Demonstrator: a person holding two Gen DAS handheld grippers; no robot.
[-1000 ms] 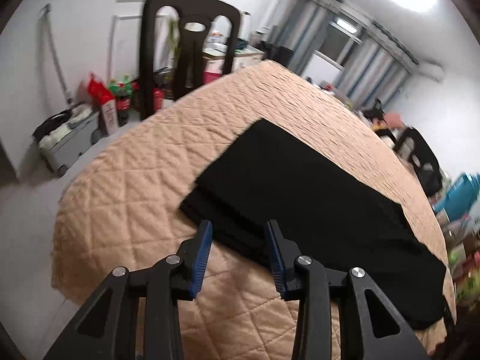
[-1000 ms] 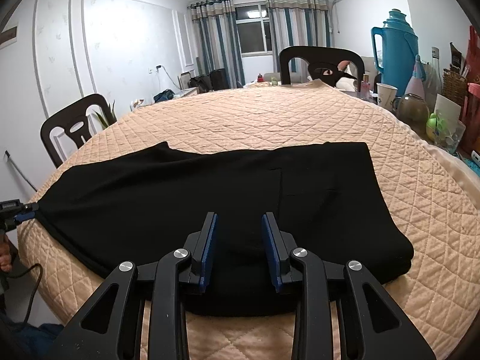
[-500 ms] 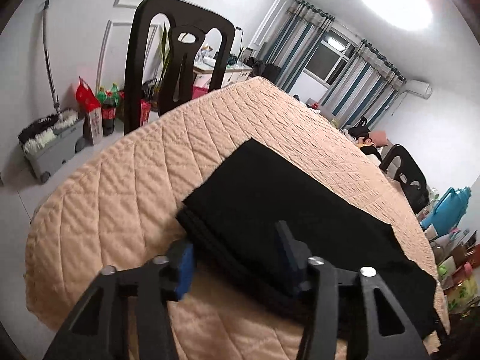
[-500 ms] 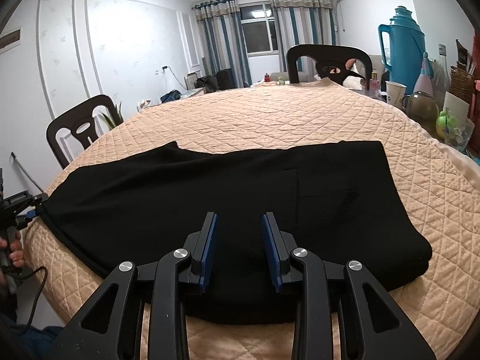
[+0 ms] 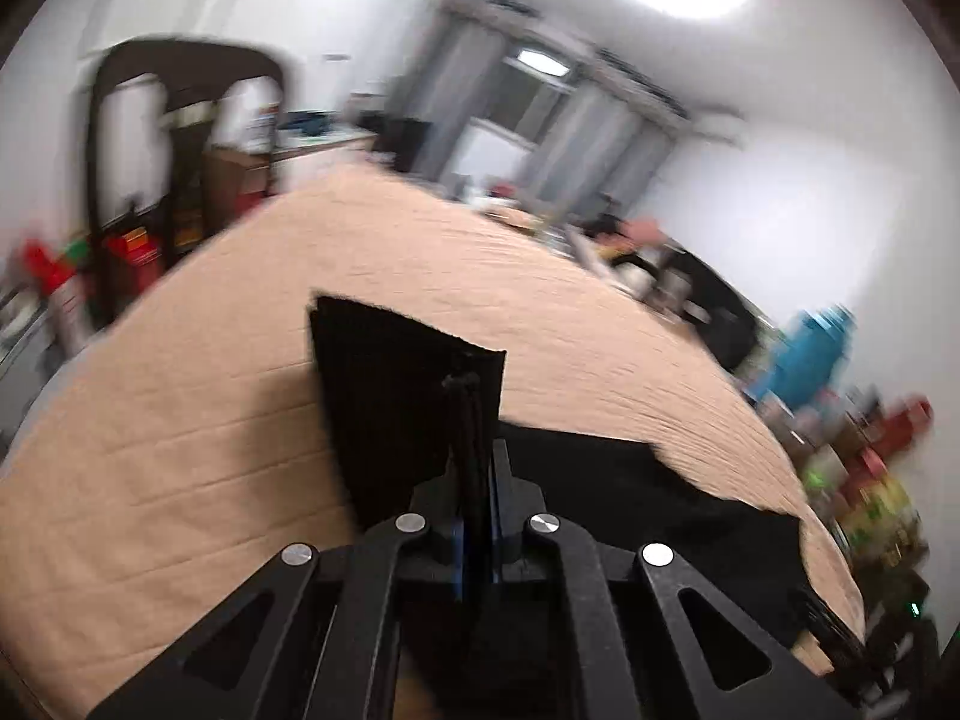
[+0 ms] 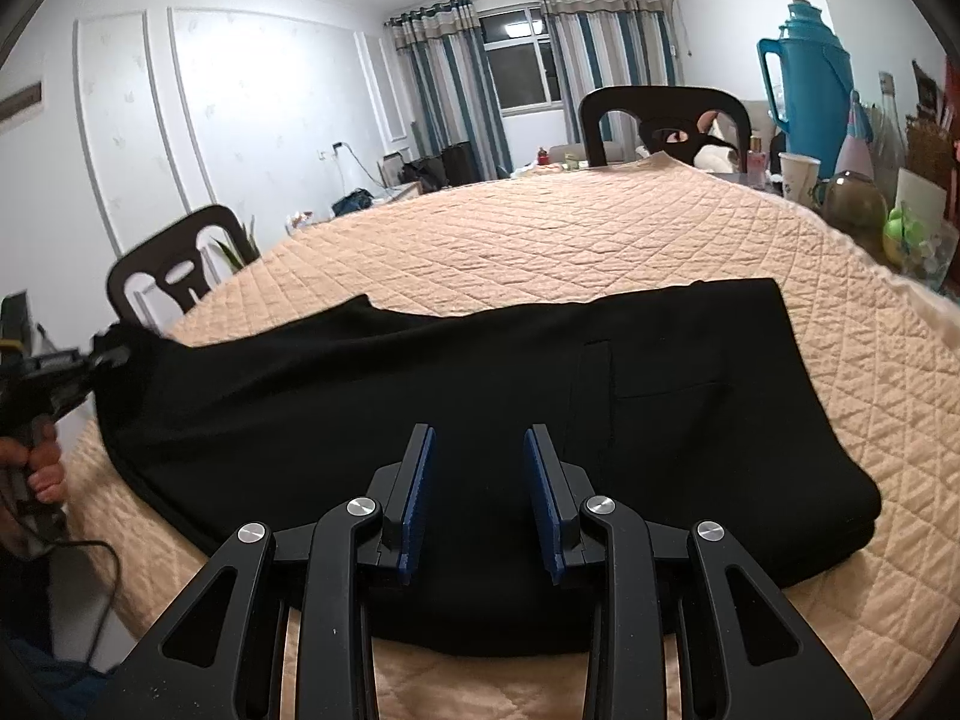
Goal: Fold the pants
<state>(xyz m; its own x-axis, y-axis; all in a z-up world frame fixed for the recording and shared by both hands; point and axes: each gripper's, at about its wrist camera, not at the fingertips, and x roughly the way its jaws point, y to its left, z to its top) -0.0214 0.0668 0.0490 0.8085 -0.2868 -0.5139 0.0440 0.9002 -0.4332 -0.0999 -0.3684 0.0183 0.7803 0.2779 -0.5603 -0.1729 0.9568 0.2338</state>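
Black pants (image 6: 480, 384) lie spread across the quilted peach table cover (image 6: 600, 240), waist end toward the blue thermos (image 6: 804, 78). Left gripper (image 5: 477, 474) has its jaws clamped on the leg-end hem, that end raised off the cover as an upright flap; left wrist view is motion-blurred. Right gripper (image 6: 480, 480) hovers over the near middle of the pants, jaws apart, holding nothing.

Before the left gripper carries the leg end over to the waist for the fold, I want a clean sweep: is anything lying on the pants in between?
Nothing visible. The left gripper has the hem; the pants lie bare, with the open right gripper above the near edge.
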